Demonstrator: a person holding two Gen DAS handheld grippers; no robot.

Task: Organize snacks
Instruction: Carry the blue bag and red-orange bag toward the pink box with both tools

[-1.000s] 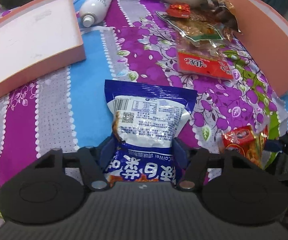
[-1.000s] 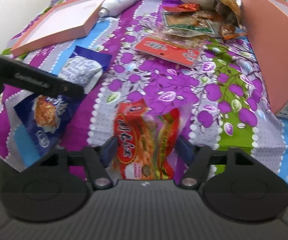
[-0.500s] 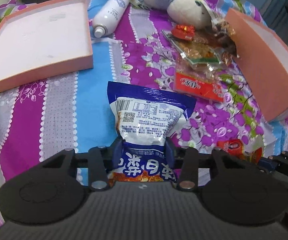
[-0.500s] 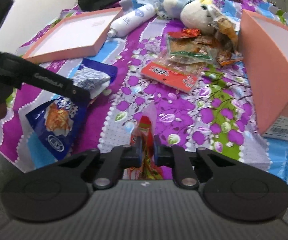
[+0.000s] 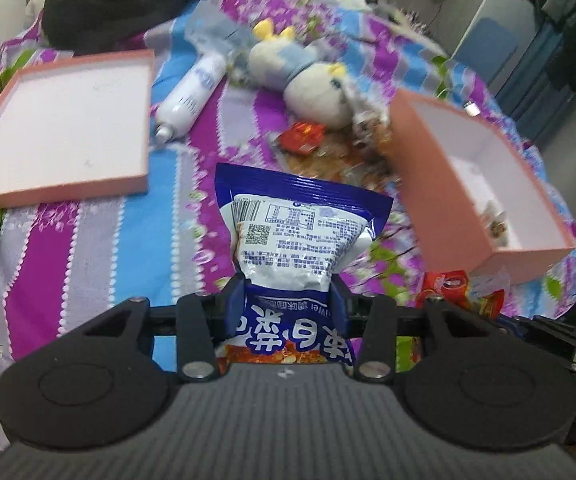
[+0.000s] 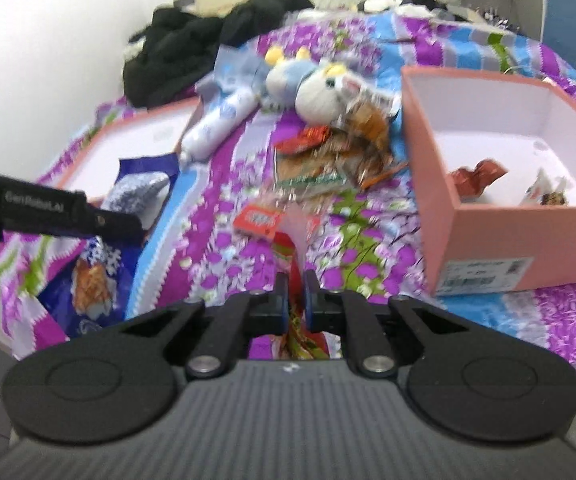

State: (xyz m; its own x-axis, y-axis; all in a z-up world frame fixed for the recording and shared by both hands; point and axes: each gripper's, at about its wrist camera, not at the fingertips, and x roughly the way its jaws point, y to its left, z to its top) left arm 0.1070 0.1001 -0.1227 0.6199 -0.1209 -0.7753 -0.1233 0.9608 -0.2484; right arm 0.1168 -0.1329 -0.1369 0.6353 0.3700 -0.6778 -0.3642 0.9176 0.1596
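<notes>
My left gripper [image 5: 286, 296] is shut on the lower part of a blue-and-white snack bag [image 5: 295, 224], held up off the bedspread with its barcode side facing me. In the right wrist view the same bag [image 6: 92, 276] hangs at the left under the left gripper's black body. My right gripper [image 6: 295, 286] is shut on a thin red snack packet [image 6: 288, 248], pinched edge-on between narrow jaws. An open pink box [image 6: 487, 236] stands to the right with a few wrapped snacks inside; in the left wrist view the box [image 5: 439, 200] is ahead on the right.
A pink box lid [image 5: 60, 188] lies at the left. A white spray bottle [image 5: 192, 96], a plush toy [image 5: 311, 88] and a pile of loose snack packets [image 6: 327, 160] lie ahead on the striped floral bedspread. Black clothes [image 6: 192, 48] lie at the back.
Both grippers have lifted off the bedspread with their packets. The right jaws went from wide around the red packet to pinched on it; the left jaws tightened on the blue bag.
</notes>
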